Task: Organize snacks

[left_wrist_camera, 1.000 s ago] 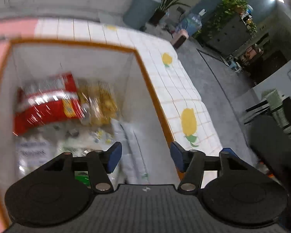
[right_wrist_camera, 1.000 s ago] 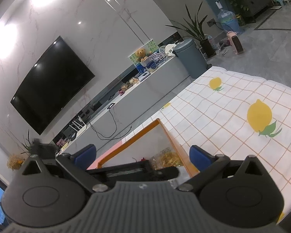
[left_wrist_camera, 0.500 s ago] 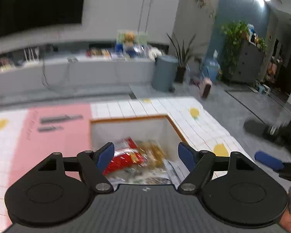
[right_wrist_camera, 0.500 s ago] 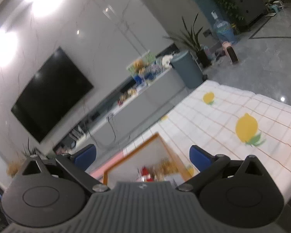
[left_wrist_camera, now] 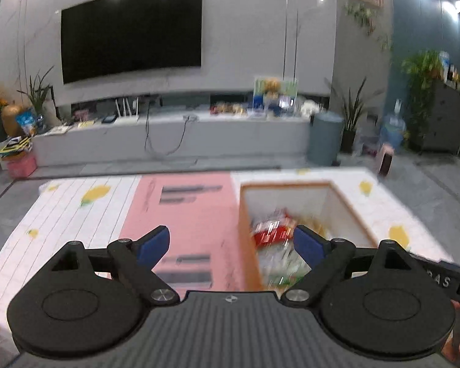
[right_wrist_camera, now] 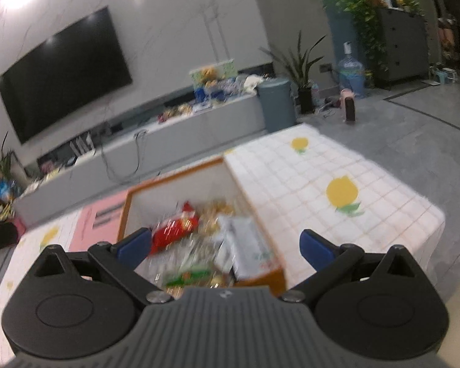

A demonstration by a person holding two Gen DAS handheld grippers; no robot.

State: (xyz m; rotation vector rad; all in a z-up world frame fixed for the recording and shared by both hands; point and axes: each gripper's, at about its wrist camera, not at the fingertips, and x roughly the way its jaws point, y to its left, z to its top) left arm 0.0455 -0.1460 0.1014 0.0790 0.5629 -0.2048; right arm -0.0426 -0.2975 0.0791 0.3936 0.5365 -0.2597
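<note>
Left wrist view: the left gripper hangs above the desk with its blue-tipped fingers spread wide and holding nothing. Ahead and slightly right stands the orange-rimmed box with white inner walls, close to the desk's far right corner; inside lies a blurred heap of snacks, a red packet topmost. Only this view shows the full pink sheet lying against the box's left side, with dark bars of print too smeared to read, and the desk's left half in its lemon-patterned cloth. At the right edge a black bar carries pale letters, "AS" alone legible.

Right wrist view: the right gripper is likewise wide open and empty, poised over the near end of the box. Here the snacks show more: the red packet, a golden bag, a pale grey-white pack along the right wall, and a green-labelled packet nearest; their writing is blurred beyond reading. The desk's right edge and near right corner appear only here
</note>
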